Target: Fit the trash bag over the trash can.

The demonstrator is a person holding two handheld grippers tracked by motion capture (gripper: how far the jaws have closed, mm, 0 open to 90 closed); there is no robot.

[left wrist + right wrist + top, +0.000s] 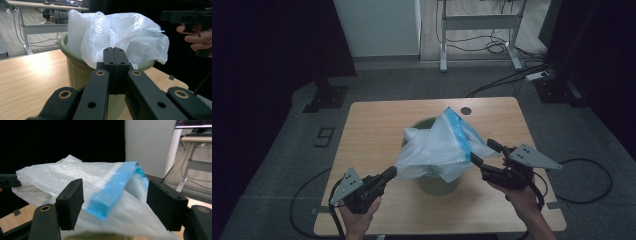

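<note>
While the high view looks down on the tabletop (pixel 372 125), a thin plastic bag (pixel 437 150) drapes over a green bin (pixel 439 184) at its middle. The left tongs (pixel 390 173) pinch the bag's near edge; the right tongs (pixel 482 154) stand open beside its blue strip (pixel 460 131). In the left gripper view the jaws are pressed together on the film at the bin's rim (pixel 75 56). In the right gripper view the jaws gape around the strip (pixel 112 192), not touching it. Light, limp, slippery stuff, I'd say: best taken at the doubled blue hem.
</note>
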